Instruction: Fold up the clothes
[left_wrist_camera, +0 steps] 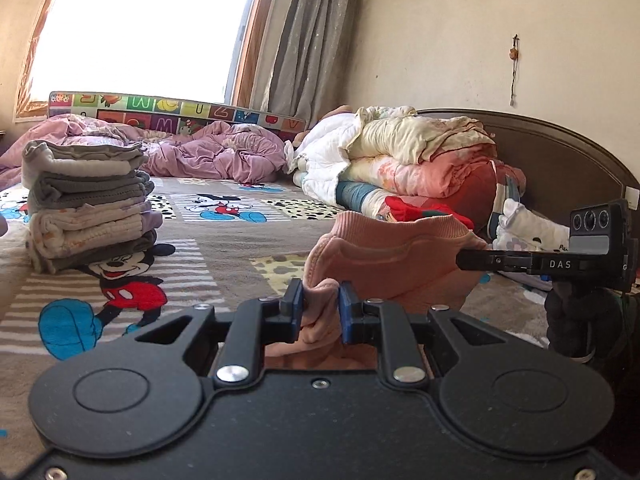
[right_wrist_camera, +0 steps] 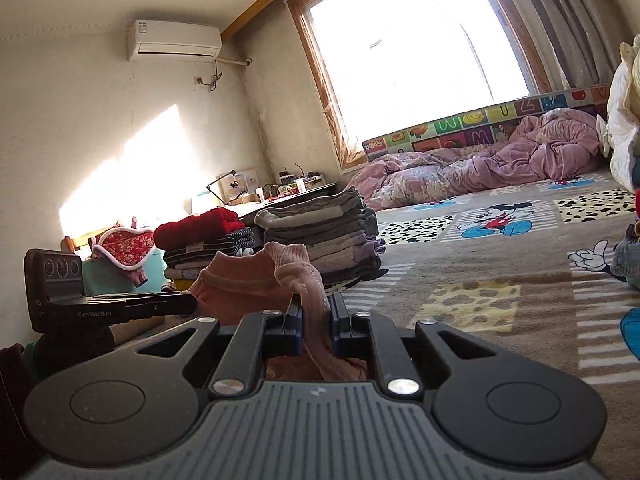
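Note:
A pink knit garment (left_wrist_camera: 384, 264) hangs stretched between both grippers above the cartoon-print bed cover (left_wrist_camera: 224, 248). My left gripper (left_wrist_camera: 320, 304) is shut on one bunched edge of it, with cloth pressed between the blue pads. The right gripper (left_wrist_camera: 460, 260) comes in side-on from the right and reaches the garment's other end. In the right wrist view, the right gripper (right_wrist_camera: 316, 312) is shut on a fold of the pink garment (right_wrist_camera: 240, 280), and the left gripper (right_wrist_camera: 194, 303) shows at the left, touching the same cloth.
A stack of folded clothes (left_wrist_camera: 88, 204) stands on the bed to the left, and a second stack (right_wrist_camera: 208, 240) topped with red sits behind it. Rolled quilts (left_wrist_camera: 420, 160) lie against the headboard (left_wrist_camera: 560, 160). A purple blanket (left_wrist_camera: 208, 152) lies crumpled under the window.

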The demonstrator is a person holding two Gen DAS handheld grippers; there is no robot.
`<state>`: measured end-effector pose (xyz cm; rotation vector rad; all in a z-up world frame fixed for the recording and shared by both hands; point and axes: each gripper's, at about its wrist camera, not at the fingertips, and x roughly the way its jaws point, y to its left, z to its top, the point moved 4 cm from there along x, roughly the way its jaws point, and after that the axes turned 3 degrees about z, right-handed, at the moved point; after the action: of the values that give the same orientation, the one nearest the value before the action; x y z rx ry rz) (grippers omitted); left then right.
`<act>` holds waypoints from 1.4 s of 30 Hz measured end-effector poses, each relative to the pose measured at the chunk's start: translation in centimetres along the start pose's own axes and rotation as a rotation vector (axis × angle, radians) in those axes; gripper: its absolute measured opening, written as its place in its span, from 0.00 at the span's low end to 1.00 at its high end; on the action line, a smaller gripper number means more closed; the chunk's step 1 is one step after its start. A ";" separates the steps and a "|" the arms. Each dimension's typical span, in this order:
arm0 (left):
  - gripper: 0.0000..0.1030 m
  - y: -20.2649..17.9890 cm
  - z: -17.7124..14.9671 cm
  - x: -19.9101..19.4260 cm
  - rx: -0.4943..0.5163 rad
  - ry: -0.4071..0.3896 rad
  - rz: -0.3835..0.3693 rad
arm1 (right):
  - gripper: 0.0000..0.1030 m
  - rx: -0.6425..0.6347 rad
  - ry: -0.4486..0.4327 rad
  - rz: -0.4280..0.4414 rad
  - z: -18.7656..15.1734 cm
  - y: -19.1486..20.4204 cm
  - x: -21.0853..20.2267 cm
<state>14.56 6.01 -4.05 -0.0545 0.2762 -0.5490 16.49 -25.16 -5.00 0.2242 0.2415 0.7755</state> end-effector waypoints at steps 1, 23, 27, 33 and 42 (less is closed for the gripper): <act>0.16 -0.6 -0.5 -0.6 0.009 0.004 0.004 | 0.14 -0.022 0.007 -0.007 -0.5 0.8 -0.8; 0.21 -2.8 -1.8 -7.9 -0.016 -0.031 -0.018 | 0.41 -0.414 0.182 -0.104 -6.4 9.2 -9.4; 0.28 -4.0 -2.8 -4.3 -0.052 0.015 -0.003 | 0.41 -0.267 0.109 -0.121 -5.2 7.9 -7.1; 0.29 -6.9 -10.6 0.6 0.220 0.293 0.062 | 0.43 -0.269 0.334 -0.112 -11.1 6.8 -1.7; 0.37 -3.4 -6.3 -2.4 -0.114 0.147 0.107 | 0.43 -0.227 0.164 -0.119 -7.4 8.4 -4.5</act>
<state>9.10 4.49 -9.06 -0.1094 0.4513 -0.4311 5.64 -21.78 -9.04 -0.0684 0.3162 0.6973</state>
